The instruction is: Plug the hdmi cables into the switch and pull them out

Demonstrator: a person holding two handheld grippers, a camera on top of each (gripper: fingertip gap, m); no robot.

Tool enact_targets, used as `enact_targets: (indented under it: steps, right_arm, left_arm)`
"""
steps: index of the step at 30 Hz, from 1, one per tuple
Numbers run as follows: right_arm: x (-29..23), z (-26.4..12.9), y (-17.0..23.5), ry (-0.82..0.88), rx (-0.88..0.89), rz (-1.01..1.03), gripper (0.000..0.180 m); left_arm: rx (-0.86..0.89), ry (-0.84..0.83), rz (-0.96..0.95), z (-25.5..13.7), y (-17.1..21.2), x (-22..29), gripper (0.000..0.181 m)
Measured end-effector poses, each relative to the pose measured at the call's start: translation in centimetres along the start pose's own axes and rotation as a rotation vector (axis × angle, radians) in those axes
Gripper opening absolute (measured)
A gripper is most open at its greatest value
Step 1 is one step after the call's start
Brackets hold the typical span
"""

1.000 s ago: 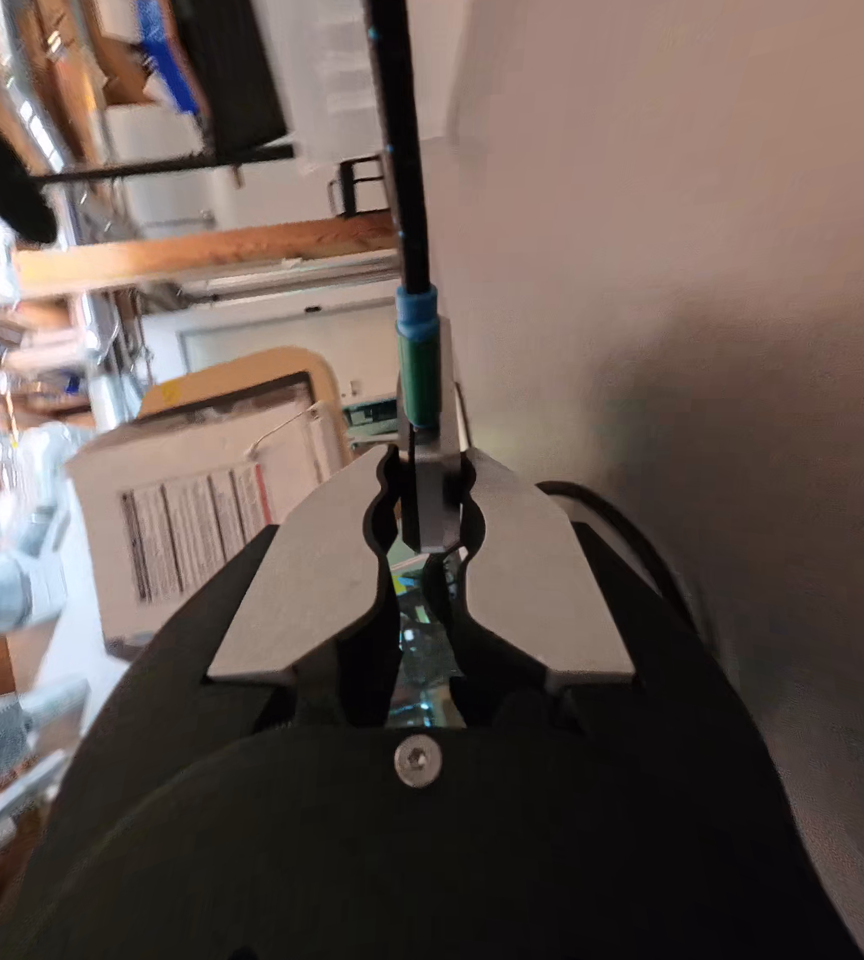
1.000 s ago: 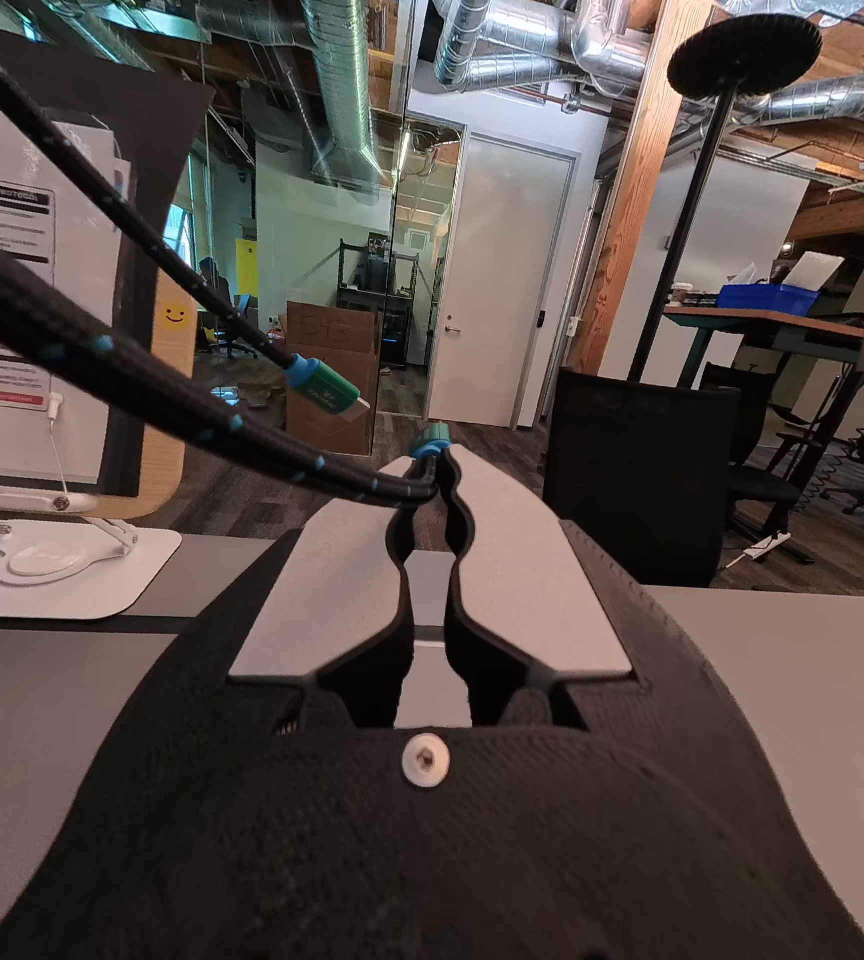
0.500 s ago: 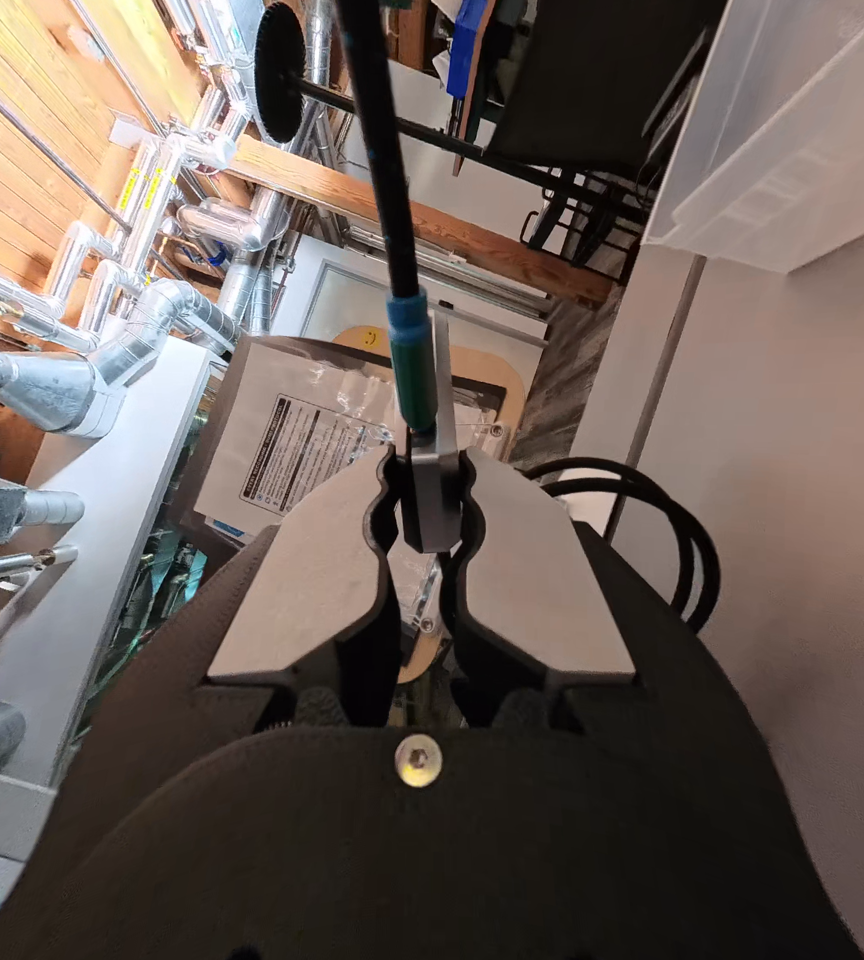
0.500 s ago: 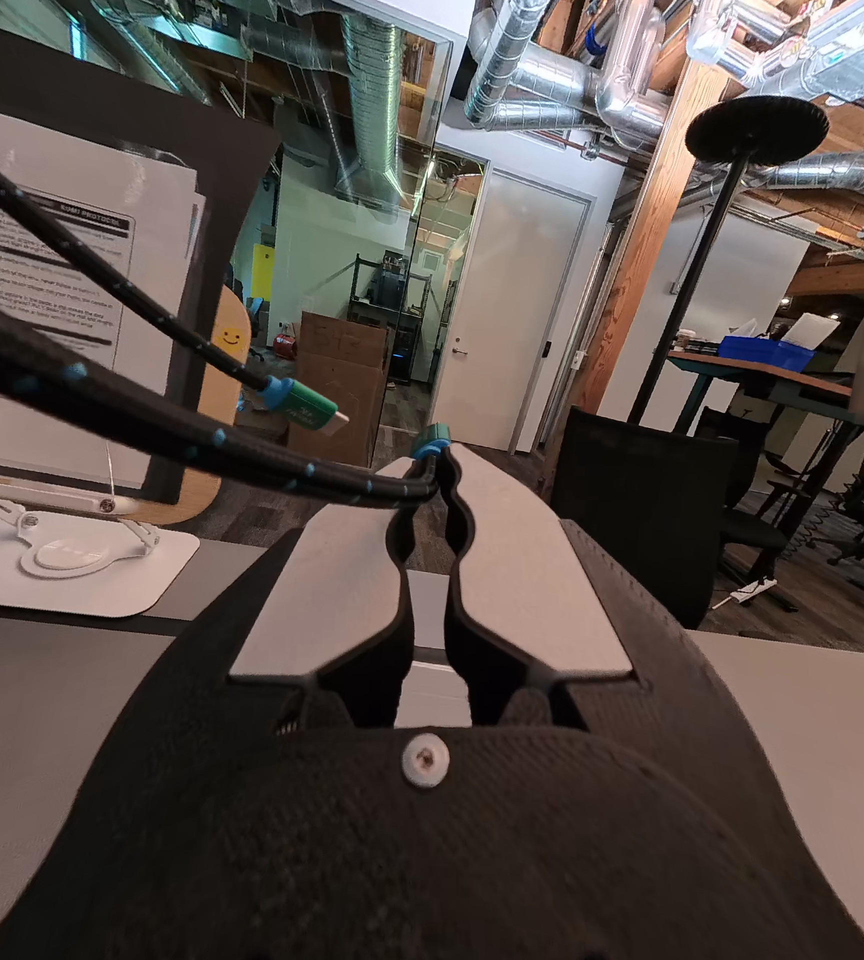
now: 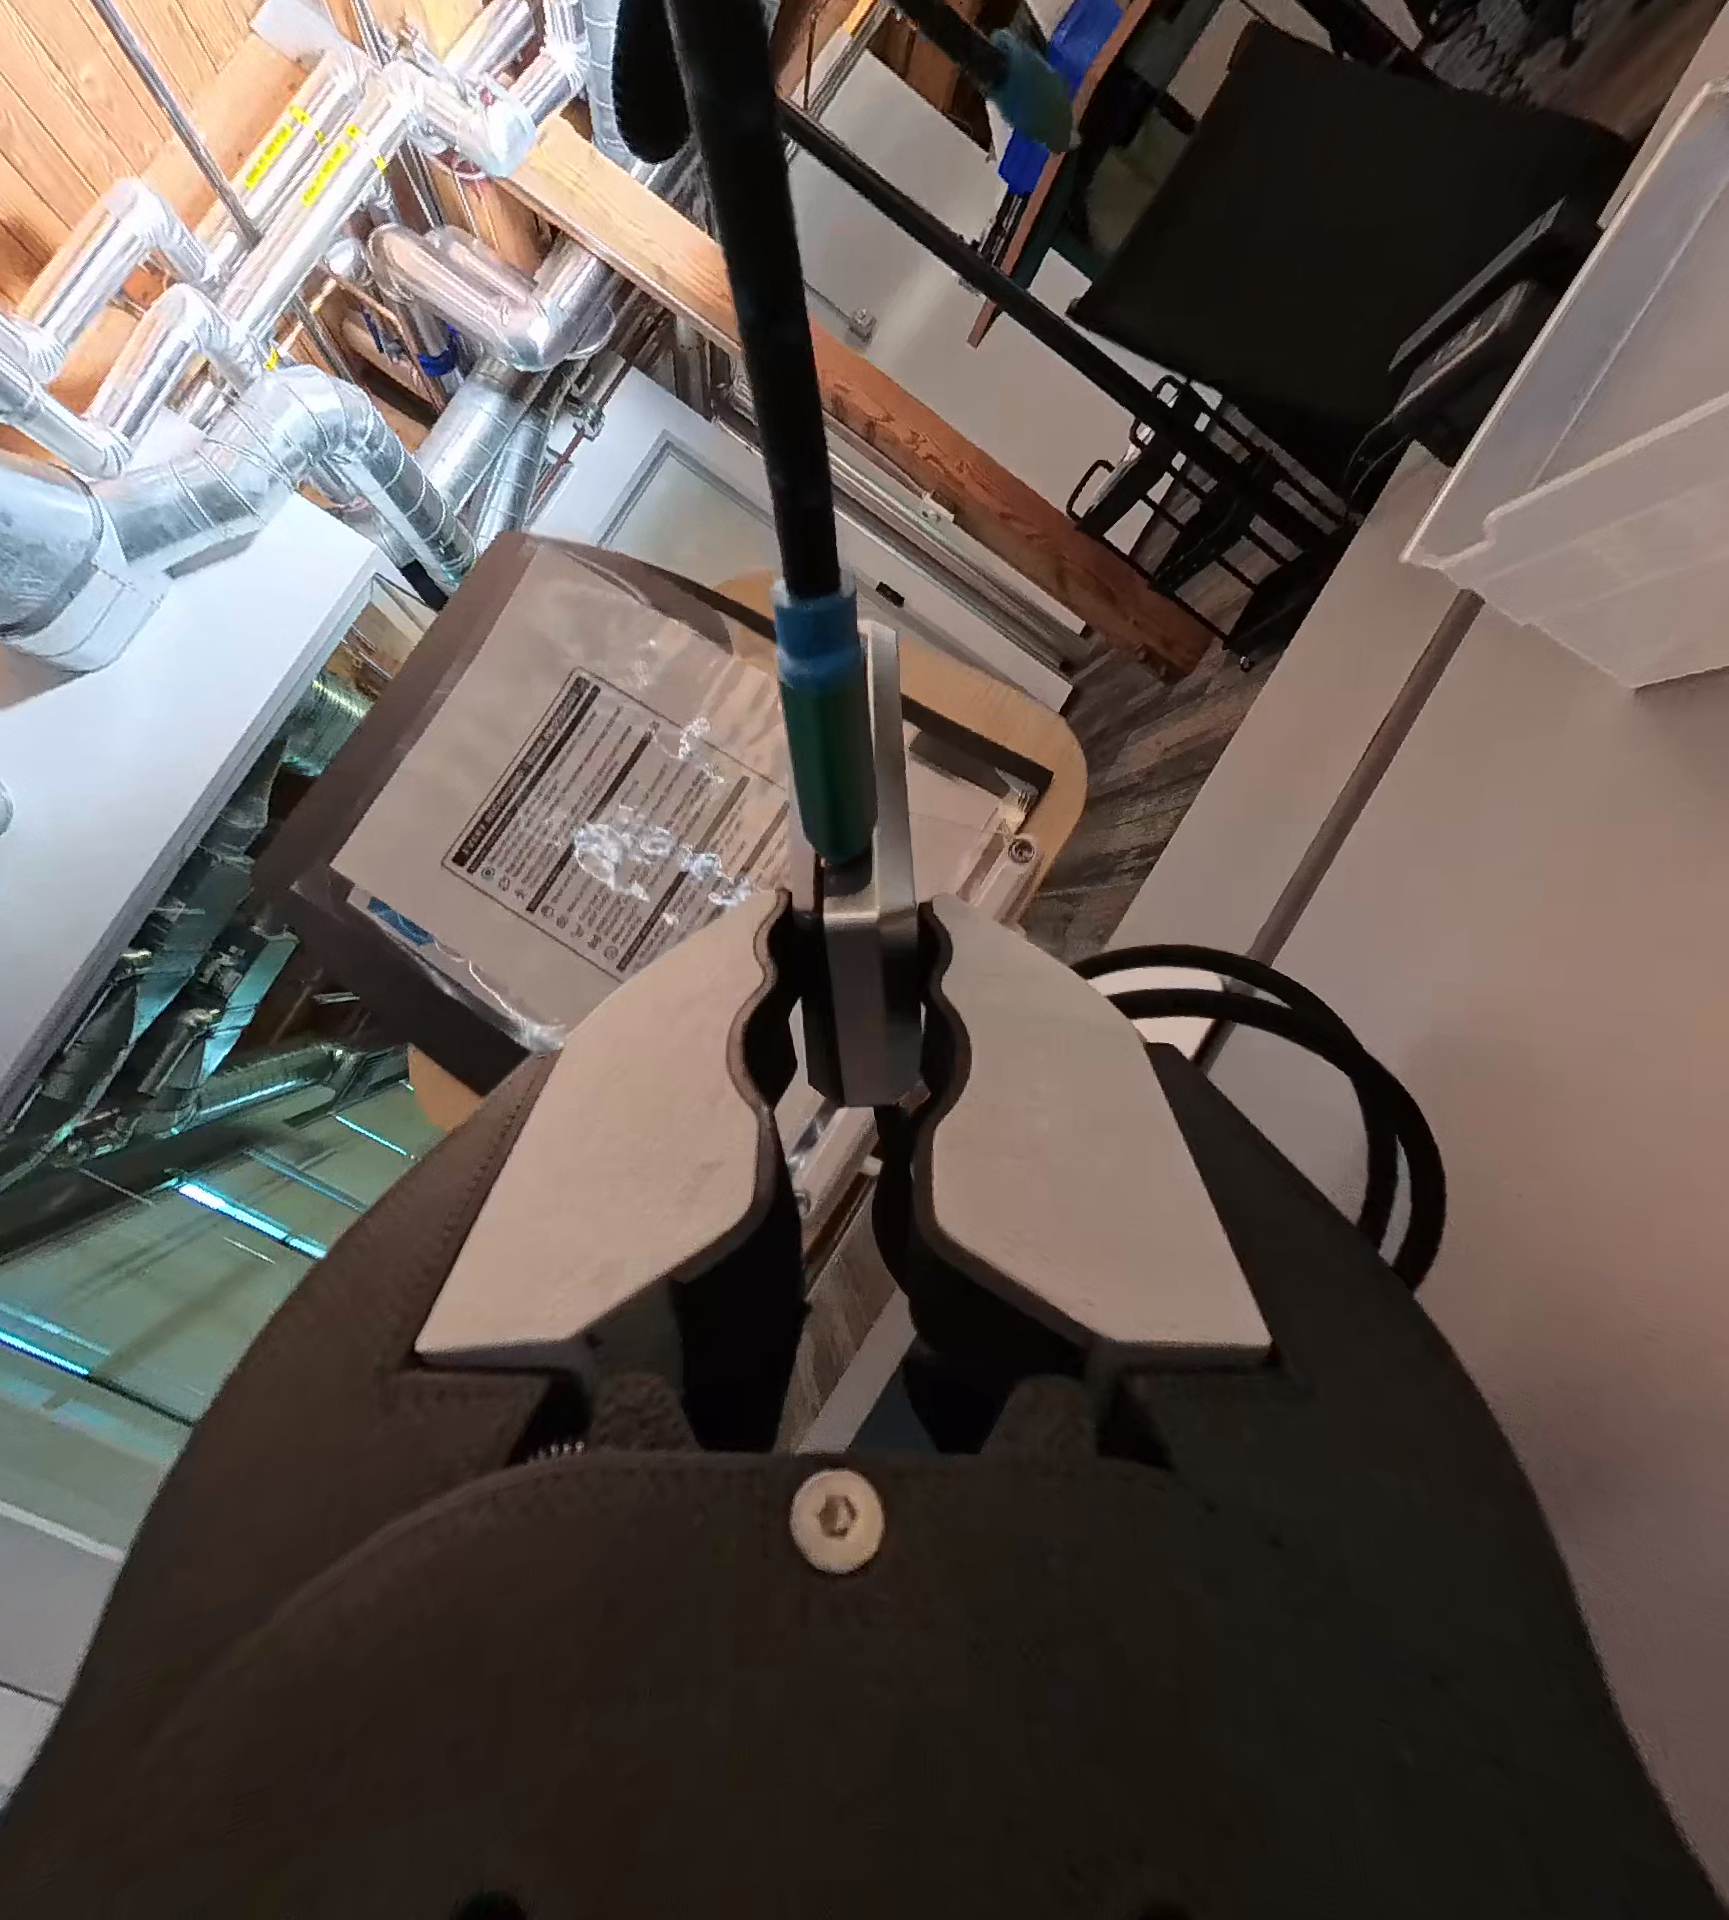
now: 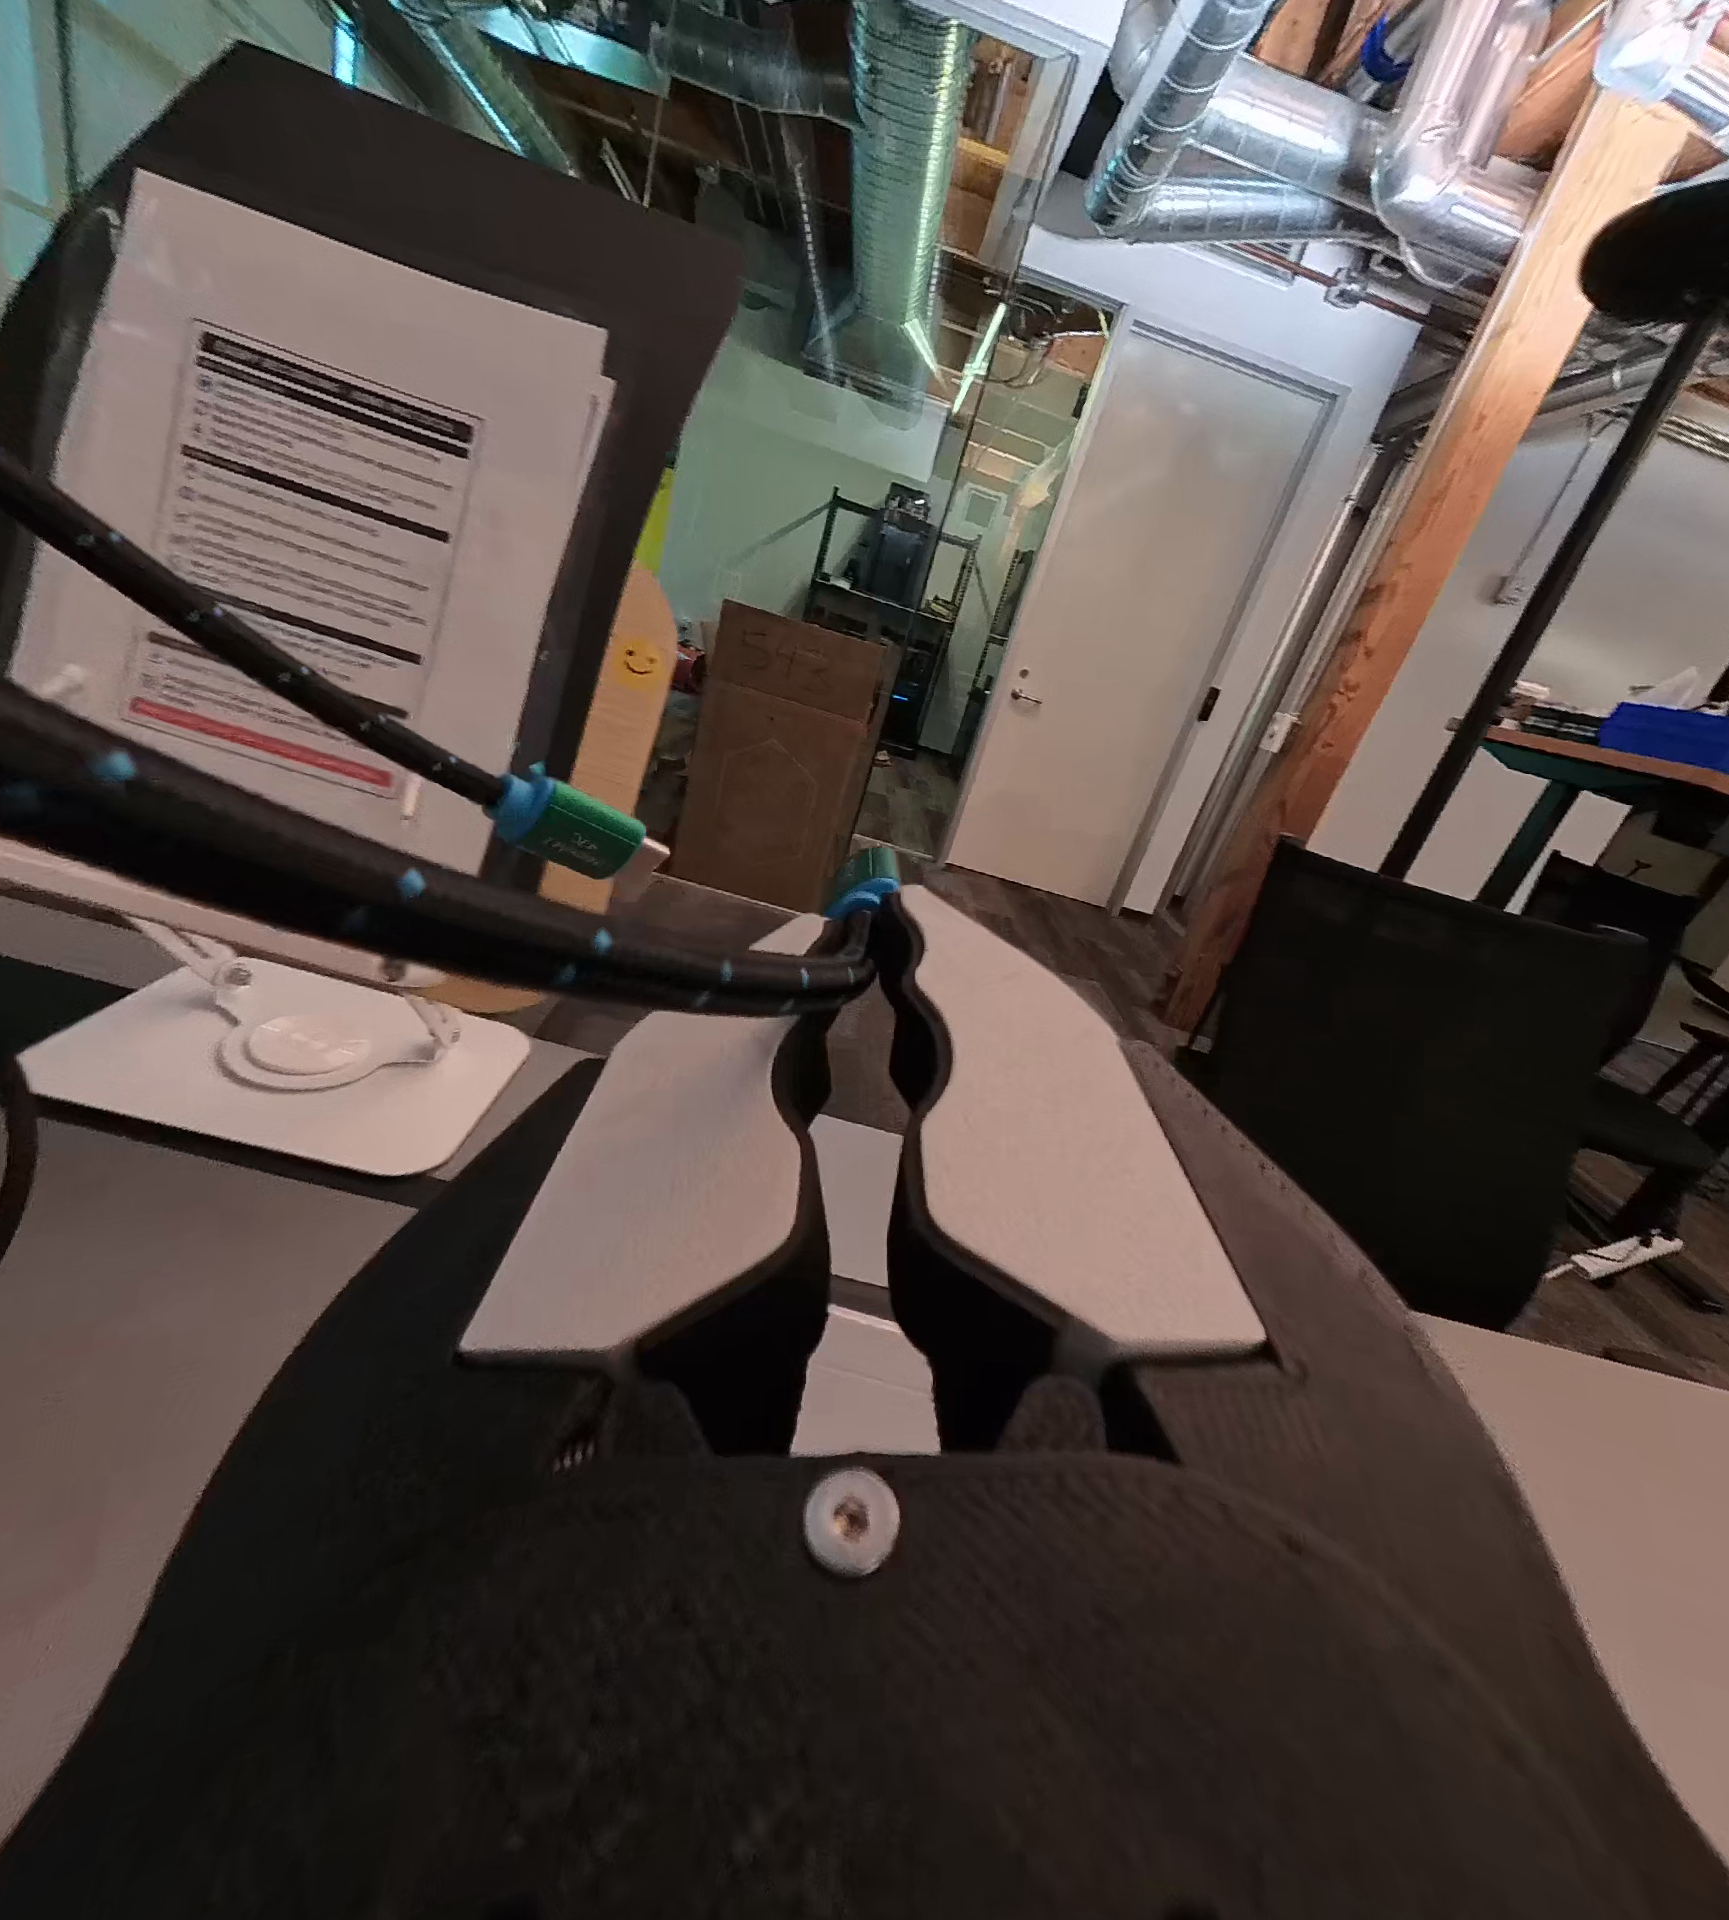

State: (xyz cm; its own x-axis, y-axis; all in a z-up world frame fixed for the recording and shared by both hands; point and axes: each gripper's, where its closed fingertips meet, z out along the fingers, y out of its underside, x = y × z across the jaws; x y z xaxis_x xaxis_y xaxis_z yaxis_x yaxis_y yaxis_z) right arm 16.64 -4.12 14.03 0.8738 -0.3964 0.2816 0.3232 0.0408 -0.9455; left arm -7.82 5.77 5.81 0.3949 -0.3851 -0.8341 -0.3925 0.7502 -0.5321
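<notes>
My left gripper (image 5: 860, 914) is shut on a slim grey metal switch (image 5: 870, 997), held edge-on. A green HDMI plug with a blue collar (image 5: 829, 769) sits in the switch, and its black braided cable (image 5: 777, 364) runs away from me. My right gripper (image 6: 881, 904) is shut on a second black braided cable (image 6: 527, 925) just behind its green plug (image 6: 870, 873), whose tip pokes out past the fingertips. A third green plug (image 6: 579, 831) hangs free in the air to the left on its own cable. Both grippers are held above the grey table (image 6: 1618, 1558).
A black board with a printed sheet (image 6: 320, 540) stands on a white base (image 6: 288, 1049) at the table's far left. A black chair (image 6: 1411, 1091) is behind the table. In the left wrist view, a coil of black cable (image 5: 1359, 1091) and a white bin (image 5: 1670, 416) are on the table.
My left gripper has swung round with the switch, so its view went from the table to the room and ceiling. My right gripper has tilted left; the board and free plug look nearer.
</notes>
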Motion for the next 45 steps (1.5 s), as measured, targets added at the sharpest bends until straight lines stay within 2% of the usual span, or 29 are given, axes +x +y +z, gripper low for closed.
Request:
enact_targets:
  steps: [18, 23, 27, 31, 38, 45]
  right_arm:
    - [-10.0, -0.4, -2.6, -0.377, 0.055, 0.196, 0.008]
    - [-13.7, -2.0, -4.6, -0.557, 0.079, 0.269, 0.007]
    - [-17.5, -4.4, -6.6, -0.73, 0.121, 0.227, 0.007]
    - [-20.7, -6.5, -7.9, -0.831, 0.139, 0.217, 0.007]
    - [-23.6, -7.3, -7.9, -0.904, 0.136, 0.308, 0.007]
    - [-22.5, -7.4, -8.9, -0.854, 0.199, 0.358, 0.008]
  left_arm:
    - [-0.03, -0.082, -0.149, -1.4, 1.8, -4.6, 0.019]
    - [-0.041, -0.155, -0.119, -1.6, 2.5, -5.7, 0.019]
    - [-0.034, -0.194, -0.102, -1.9, 2.5, -6.4, 0.019]
    - [-0.005, -0.226, -0.106, -2.4, 2.0, -7.0, 0.019]
    - [0.078, -0.272, -0.085, -3.3, 0.0, -7.4, 0.02]
    - [0.098, -0.338, 0.021, -3.8, -1.8, -7.5, 0.02]
